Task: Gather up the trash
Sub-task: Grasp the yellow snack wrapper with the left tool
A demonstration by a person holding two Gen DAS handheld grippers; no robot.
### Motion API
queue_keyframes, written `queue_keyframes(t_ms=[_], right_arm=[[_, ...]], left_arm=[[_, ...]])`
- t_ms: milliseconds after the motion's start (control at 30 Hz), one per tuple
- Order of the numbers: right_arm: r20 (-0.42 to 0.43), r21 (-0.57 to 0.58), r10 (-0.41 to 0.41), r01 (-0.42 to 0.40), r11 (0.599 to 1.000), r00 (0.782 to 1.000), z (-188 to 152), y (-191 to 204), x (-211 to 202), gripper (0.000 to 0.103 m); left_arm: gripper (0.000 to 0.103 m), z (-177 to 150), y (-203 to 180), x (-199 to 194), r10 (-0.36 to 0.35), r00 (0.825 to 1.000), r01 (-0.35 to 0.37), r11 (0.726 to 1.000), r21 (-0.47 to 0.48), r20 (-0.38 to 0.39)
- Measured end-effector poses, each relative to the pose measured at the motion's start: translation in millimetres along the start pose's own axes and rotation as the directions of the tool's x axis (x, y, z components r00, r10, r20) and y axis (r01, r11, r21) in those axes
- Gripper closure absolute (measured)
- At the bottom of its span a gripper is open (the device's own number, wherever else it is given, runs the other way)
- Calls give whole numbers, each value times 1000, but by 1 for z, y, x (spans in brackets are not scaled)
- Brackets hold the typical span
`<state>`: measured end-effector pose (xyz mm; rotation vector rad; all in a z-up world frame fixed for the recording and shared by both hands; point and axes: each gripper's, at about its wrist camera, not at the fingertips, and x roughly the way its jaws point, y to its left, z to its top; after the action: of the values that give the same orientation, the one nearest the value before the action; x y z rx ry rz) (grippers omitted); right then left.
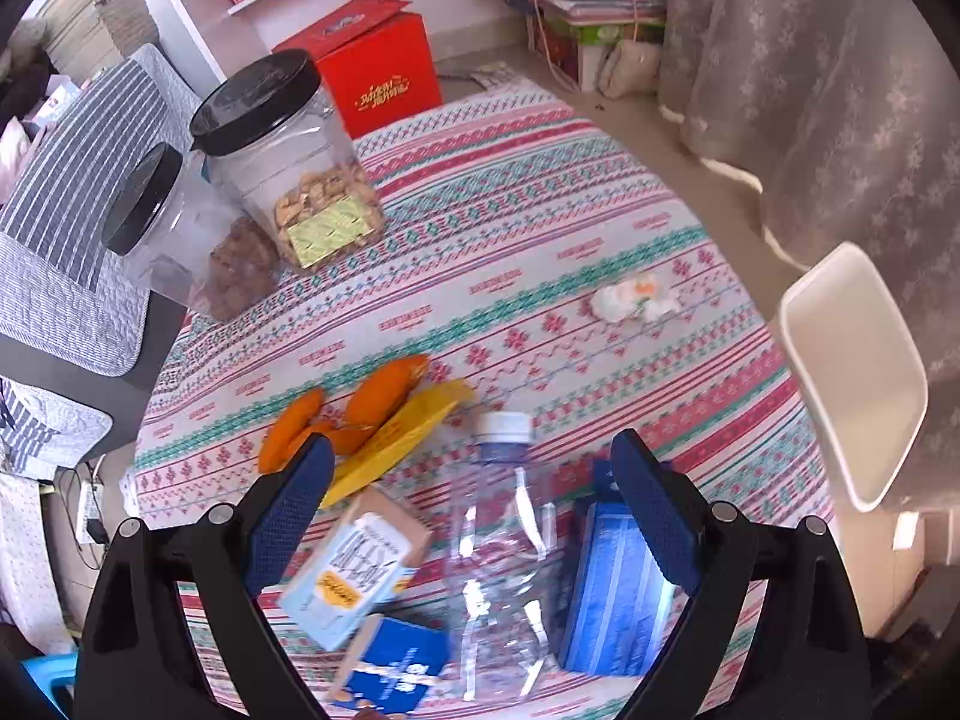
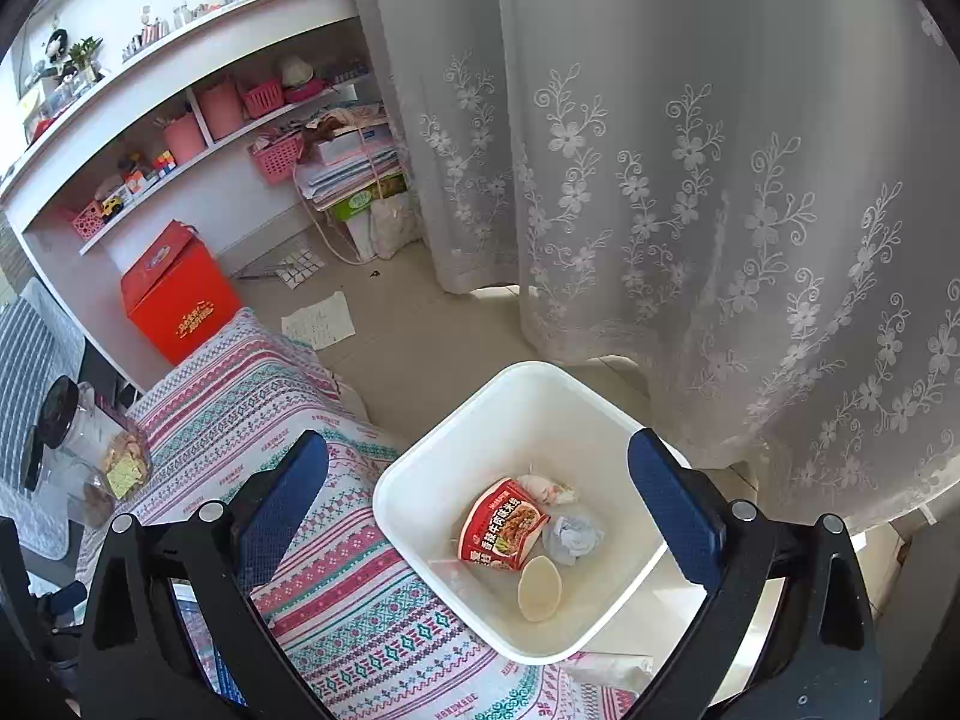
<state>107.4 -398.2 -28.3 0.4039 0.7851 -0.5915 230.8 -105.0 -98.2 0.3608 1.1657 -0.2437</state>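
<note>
In the left wrist view, my left gripper (image 1: 474, 510) is open above a clear empty plastic bottle (image 1: 501, 564) lying on the patterned tablecloth (image 1: 510, 228). Orange peels (image 1: 354, 414), a yellow wrapper (image 1: 408, 438), a small carton (image 1: 354, 570), a blue pack (image 1: 618, 588) and a crumpled tissue (image 1: 636, 300) lie around it. In the right wrist view, my right gripper (image 2: 480, 498) is open and empty above the white trash bin (image 2: 420, 480). The bin holds a red noodle cup (image 2: 501, 525), tissues (image 2: 573, 540) and a lid (image 2: 540, 588).
Two black-lidded jars of nuts (image 1: 288, 168) stand at the table's far left. A red box (image 1: 372, 66) sits on the floor beyond. The bin's rim (image 1: 840, 372) shows right of the table. A lace curtain (image 2: 720, 180) hangs behind the bin.
</note>
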Motion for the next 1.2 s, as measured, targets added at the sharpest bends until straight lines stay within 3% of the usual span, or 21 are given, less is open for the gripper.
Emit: queue_keyframes(t_ms=[167,433,467,567,633,733,900,1000,1067,1200], right_arm=[[-36,-9,44,-44,999,998,-5,16,3,7],[-36,-58,32,-34,998,999,-9,33,7,7],[-33,-64,30,-32,997,999,-9,34,6,7],[-26,-80,27,-29,996,999,-9,38,7,7],[-32,-89,33,-35,995,999,-10,41,8,7],[-40,-108,38,-42,993,998,-12,47,10,7],[-105,-122,84,-96,988,991,-18,57,19,7],[-135,-116,121,-137,984,983,-23,64,22,7],[-180,-113,173,-195,974,968,-29,73,25,7],[-355,-81,303,-352,932,884,-51,112,39,8]], left_arm=[[18,-11,9,12,94,995,-89,970,228,-13],[38,-9,0,56,158,985,-119,919,377,-73],[40,-7,0,61,158,985,-118,920,374,-76],[60,-3,5,72,126,987,-85,938,336,-102],[84,-4,9,76,90,990,-53,952,301,-113],[97,-7,19,68,26,996,-6,974,226,-83],[99,-16,59,14,-87,993,88,996,-8,81],[99,-36,90,-33,-140,964,182,968,-175,227],[99,-59,113,-64,-159,930,258,925,-281,331],[99,-113,151,-110,-150,856,387,821,-420,495]])
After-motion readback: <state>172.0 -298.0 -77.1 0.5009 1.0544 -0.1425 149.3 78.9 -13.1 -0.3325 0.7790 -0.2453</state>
